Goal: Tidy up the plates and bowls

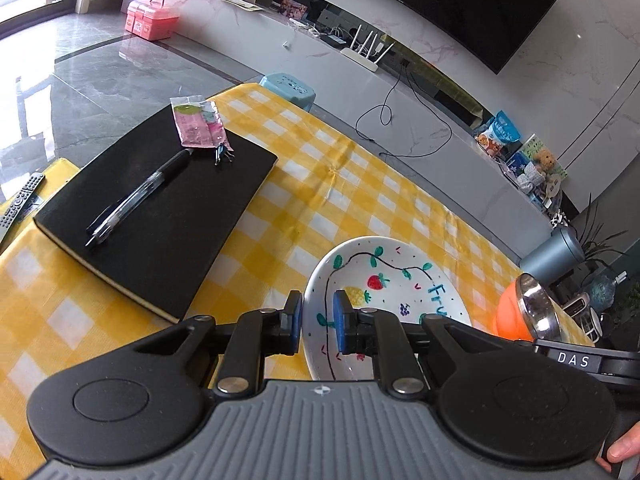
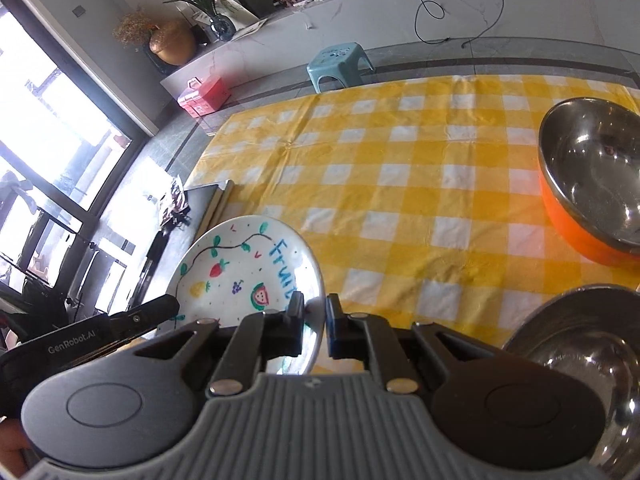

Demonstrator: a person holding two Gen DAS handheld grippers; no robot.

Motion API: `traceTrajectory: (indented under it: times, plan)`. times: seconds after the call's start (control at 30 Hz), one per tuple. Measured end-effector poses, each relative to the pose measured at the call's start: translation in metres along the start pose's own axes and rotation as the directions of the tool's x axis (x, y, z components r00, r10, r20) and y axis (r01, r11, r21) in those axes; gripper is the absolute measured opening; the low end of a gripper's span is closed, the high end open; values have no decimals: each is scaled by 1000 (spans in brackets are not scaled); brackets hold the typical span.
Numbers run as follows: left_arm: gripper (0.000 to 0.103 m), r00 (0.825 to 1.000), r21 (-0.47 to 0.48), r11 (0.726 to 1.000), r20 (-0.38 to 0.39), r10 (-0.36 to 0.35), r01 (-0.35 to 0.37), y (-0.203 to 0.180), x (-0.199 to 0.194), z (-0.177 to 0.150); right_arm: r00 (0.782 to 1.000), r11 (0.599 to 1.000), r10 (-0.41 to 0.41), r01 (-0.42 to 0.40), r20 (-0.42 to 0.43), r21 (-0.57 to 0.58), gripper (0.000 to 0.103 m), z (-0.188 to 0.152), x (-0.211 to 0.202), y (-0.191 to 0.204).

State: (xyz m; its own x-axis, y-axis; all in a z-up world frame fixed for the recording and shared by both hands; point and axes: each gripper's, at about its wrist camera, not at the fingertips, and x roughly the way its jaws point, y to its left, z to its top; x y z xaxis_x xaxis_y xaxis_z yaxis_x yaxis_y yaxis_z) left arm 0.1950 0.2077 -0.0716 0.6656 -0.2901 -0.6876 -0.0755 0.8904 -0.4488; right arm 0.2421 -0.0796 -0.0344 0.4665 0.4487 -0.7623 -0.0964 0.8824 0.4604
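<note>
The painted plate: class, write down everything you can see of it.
The plate is white, glossy, apparently ceramic, round with a raised rim. It is hand-painted with a vine, strawberry, pineapple, grapes, watermelon and blue lettering. It is held tilted above the yellow checked tablecloth. The left gripper pinches one rim edge and the right gripper the opposite edge. Nothing lies on it.

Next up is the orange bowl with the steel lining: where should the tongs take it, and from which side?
Grip the orange bowl by its thin rim, one pad inside the steel lining, one on the orange wall. Come from above at the near edge: it sits upright and open, too wide to span.
</note>
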Motion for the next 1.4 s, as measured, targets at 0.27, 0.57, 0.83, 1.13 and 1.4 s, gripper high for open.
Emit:
traceTrajectory:
  times: [0.27, 0.57, 0.83, 1.13, 1.4]
  plan:
    - [18, 1000, -9, 1000, -3, -11, 11, -3, -29, -36, 1000, 1000, -7, 7, 30, -17, 8, -48, -39, 5]
    - [18, 999, -53, 998, -22, -40, 38, -3, -48, -83, 1000, 999, -25, 25, 18, 31, 8, -103, -67, -11]
    - [18, 996, -79, 996, -66, -57, 52, -8, -50, -121, 998, 996, -60, 59, 15, 67, 9, -148, -88, -29]
    - [18, 992, -90, 994, -97, -78, 70, -22, -43, -149, 995, 986, -99, 95, 23, 134, 9, -178, -101, -59]
    - [18, 994, -62, 997, -94, -52, 47, -32, -43, -158, 993, 986, -112, 105, 49, 128, 9, -186, -107, -65]
